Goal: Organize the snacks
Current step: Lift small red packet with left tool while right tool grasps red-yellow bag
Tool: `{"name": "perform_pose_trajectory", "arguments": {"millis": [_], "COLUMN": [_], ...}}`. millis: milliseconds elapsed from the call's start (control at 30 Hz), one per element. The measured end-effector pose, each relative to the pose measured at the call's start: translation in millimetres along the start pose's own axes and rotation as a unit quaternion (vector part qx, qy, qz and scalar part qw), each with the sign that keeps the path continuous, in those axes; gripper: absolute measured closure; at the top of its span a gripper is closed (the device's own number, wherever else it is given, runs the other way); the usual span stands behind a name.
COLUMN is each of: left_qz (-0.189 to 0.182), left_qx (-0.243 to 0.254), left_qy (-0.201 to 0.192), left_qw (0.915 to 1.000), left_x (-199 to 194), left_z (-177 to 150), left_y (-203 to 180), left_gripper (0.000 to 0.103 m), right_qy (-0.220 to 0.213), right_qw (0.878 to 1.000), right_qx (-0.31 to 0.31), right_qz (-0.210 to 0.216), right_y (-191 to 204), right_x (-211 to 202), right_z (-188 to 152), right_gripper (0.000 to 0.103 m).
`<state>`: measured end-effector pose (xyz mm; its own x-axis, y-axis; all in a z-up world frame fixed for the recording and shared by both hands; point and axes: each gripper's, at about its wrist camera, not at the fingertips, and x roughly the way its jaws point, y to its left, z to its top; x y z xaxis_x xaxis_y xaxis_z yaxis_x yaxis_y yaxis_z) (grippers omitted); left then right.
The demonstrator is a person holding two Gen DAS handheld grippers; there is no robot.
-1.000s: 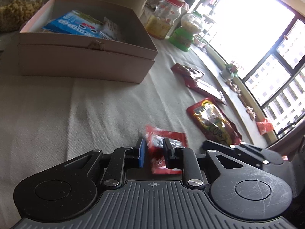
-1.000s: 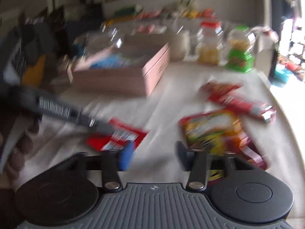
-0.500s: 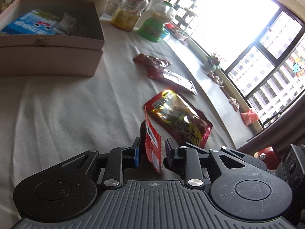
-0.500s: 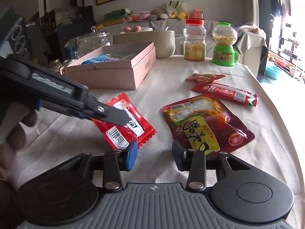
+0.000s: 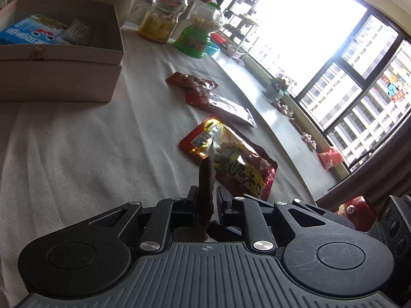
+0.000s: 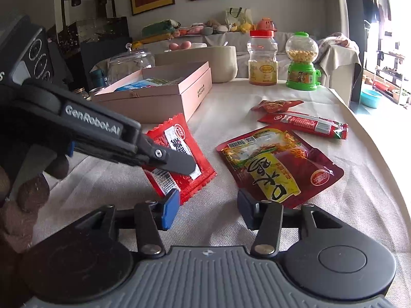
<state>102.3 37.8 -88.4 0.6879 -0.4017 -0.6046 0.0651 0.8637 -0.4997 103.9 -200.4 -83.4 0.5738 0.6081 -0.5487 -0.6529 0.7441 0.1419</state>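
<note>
My left gripper (image 5: 206, 193) is closing on a small red packet (image 5: 205, 177), which stands edge-on between its jaws. In the right wrist view that small red packet (image 6: 179, 138) hangs tilted above the cloth, pinched at the tip of the left gripper (image 6: 179, 164), with a hand behind it. My right gripper (image 6: 208, 211) is low over the cloth, its jaws opening with nothing between them. A large red-and-yellow snack bag (image 6: 277, 164) lies just ahead to its right. The open pink box (image 6: 159, 97) holds a blue packet (image 5: 28, 32).
A long red packet (image 6: 305, 124) and a small red snack (image 6: 277, 105) lie further back. Behind them stand a red-lidded jar (image 6: 262, 59), a green candy dispenser (image 6: 302, 61), a beige bowl (image 6: 221, 61) and a glass jar (image 6: 131, 63). The table edge (image 6: 380, 148) curves along the right.
The small red packet went from lying flat under the left gripper to hanging edge-on between its jaws, which have narrowed. The right gripper's jaws have spread wider.
</note>
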Motion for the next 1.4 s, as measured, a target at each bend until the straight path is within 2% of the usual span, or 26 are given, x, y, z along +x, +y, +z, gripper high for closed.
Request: {"name": "perform_pose_trajectory", "arguments": {"millis": [200, 433, 600, 667, 733, 800, 833, 900, 967, 1000, 1033, 1067, 1100, 1133, 1200, 1267, 1400], "left_qz": [0.021, 0.004, 0.005, 0.008, 0.013, 0.022, 0.027, 0.036, 0.041, 0.043, 0.044, 0.045, 0.046, 0.046, 0.042, 0.037, 0.028], "left_qx": [-0.011, -0.05, -0.065, -0.075, -0.082, -0.087, -0.089, -0.097, -0.109, -0.116, -0.122, -0.127, -0.131, -0.133, -0.134, -0.132, -0.133], "left_qy": [-0.004, -0.025, -0.054, -0.064, -0.073, -0.085, -0.091, -0.104, -0.113, -0.117, -0.12, -0.123, -0.124, -0.126, -0.129, -0.129, -0.124], "left_qw": [0.9997, 0.9984, 0.9964, 0.9951, 0.9938, 0.9923, 0.9915, 0.9891, 0.9867, 0.9854, 0.9843, 0.9833, 0.9825, 0.982, 0.9817, 0.9821, 0.9828], "left_x": [-1.1, -10.5, -29.8, -38.9, -49.9, -63.6, -70.0, -83.1, -92.9, -97.0, -99.7, -102.0, -103.5, -104.8, -106.9, -107.5, -106.1], "left_z": [-5.8, -9.1, -9.5, -11.6, -14.5, -16.2, -17.0, -18.8, -20.7, -21.7, -22.2, -22.3, -21.4, -21.3, -21.3, -21.0, -22.3], "left_y": [-0.4, 11.8, 23.7, 31.0, 37.2, 44.1, 47.4, 55.7, 64.3, 69.1, 72.9, 76.7, 79.0, 80.3, 82.0, 82.5, 85.0], "left_gripper": [0.09, 0.092, 0.092, 0.092, 0.092, 0.092, 0.092, 0.092, 0.092, 0.092, 0.092, 0.092, 0.092, 0.092, 0.092, 0.092, 0.092], "right_qy": [-0.003, 0.003, 0.035, 0.049, 0.07, 0.096, 0.093, 0.062, 0.032, 0.02, 0.012, 0.014, 0.023, 0.033, 0.039, 0.052, 0.084], "right_qw": [1.0, 0.999, 0.993, 0.988, 0.988, 0.987, 0.988, 0.994, 0.999, 0.999, 0.999, 0.997, 0.995, 0.992, 0.985, 0.982, 0.985], "right_qx": [0.01, 0.026, 0.072, 0.099, 0.076, 0.064, 0.065, 0.052, 0.035, 0.032, 0.034, 0.04, 0.049, 0.059, 0.071, 0.085, 0.112], "right_qz": [0.004, 0.031, 0.085, 0.107, 0.118, 0.115, 0.105, 0.071, 0.014, -0.011, -0.034, -0.06, -0.085, -0.11, -0.152, -0.162, -0.1], "right_y": [-2.7, -6.6, -21.5, -29.2, -28.1, -28.8, -30.5, -34.6, -39.9, -44.7, -51.2, -58.6, -66.5, -74.0, -86.0, -95.2, -94.7], "right_x": [-1.2, -0.8, 2.1, 4.7, 7.4, 10.5, 9.0, 2.5, 0.5, 2.3, 6.2, 12.5, 20.1, 27.0, 35.6, 40.0, 34.0], "right_z": [-2.3, -1.3, 8.9, 13.8, 19.3, 30.7, 36.6, 49.9, 63.2, 69.0, 73.9, 78.0, 81.0, 82.7, 81.5, 76.2, 56.4], "right_gripper": [0.033, 0.019, 0.005, 0.002, 0.001, 0.006, 0.006, 0.006, 0.006, 0.01, 0.014, 0.031, 0.054, 0.061, 0.064, 0.064, 0.064]}}
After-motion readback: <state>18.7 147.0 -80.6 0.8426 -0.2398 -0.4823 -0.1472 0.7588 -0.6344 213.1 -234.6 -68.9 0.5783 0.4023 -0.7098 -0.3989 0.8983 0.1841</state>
